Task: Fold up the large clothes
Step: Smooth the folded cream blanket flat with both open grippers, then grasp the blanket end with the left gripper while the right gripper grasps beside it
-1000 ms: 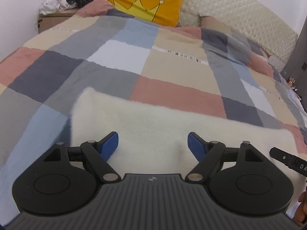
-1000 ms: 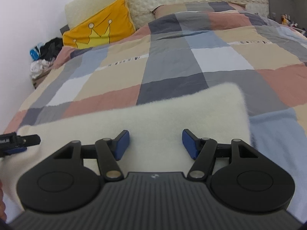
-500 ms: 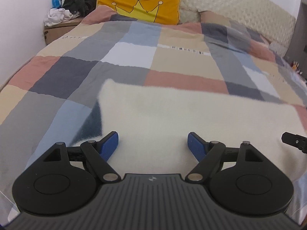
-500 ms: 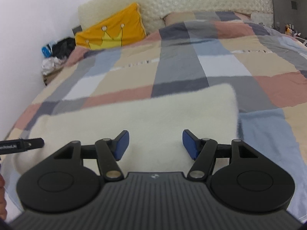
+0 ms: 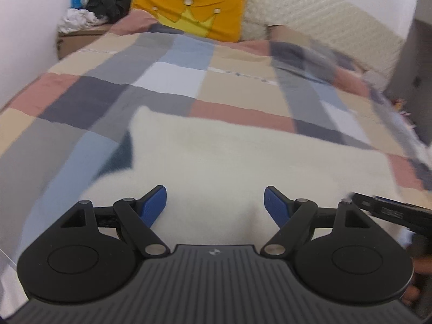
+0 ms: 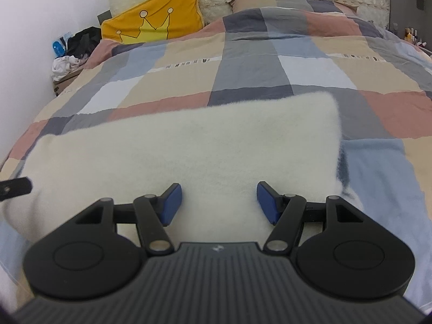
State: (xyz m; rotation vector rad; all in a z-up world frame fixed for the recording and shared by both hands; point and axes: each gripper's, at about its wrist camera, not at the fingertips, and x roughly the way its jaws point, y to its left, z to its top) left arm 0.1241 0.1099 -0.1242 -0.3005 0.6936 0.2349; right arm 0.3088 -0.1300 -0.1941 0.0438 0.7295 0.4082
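Note:
A cream fleecy garment (image 5: 243, 159) lies folded into a long flat band across the near part of the bed; the right wrist view shows the same garment (image 6: 189, 145). My left gripper (image 5: 215, 205) hovers over its near edge, open, with nothing between the blue pads. My right gripper (image 6: 218, 202) is open too, above the garment's right half, and its jaws hold nothing. The right gripper's black finger (image 5: 391, 209) pokes in at the right edge of the left wrist view. A tip of the left gripper (image 6: 14, 187) shows at the left edge of the right wrist view.
A checked quilt (image 6: 243, 62) in grey, beige, pink and blue covers the bed. A yellow crown pillow (image 5: 194, 13) leans on the cream padded headboard (image 5: 324, 19). A cardboard box with piled clothes (image 5: 83, 24) stands by the wall at the far left.
The left gripper has slid sideways along the garment, so its left end sits nearer the middle of that view. The right gripper has barely shifted. Both stayed open.

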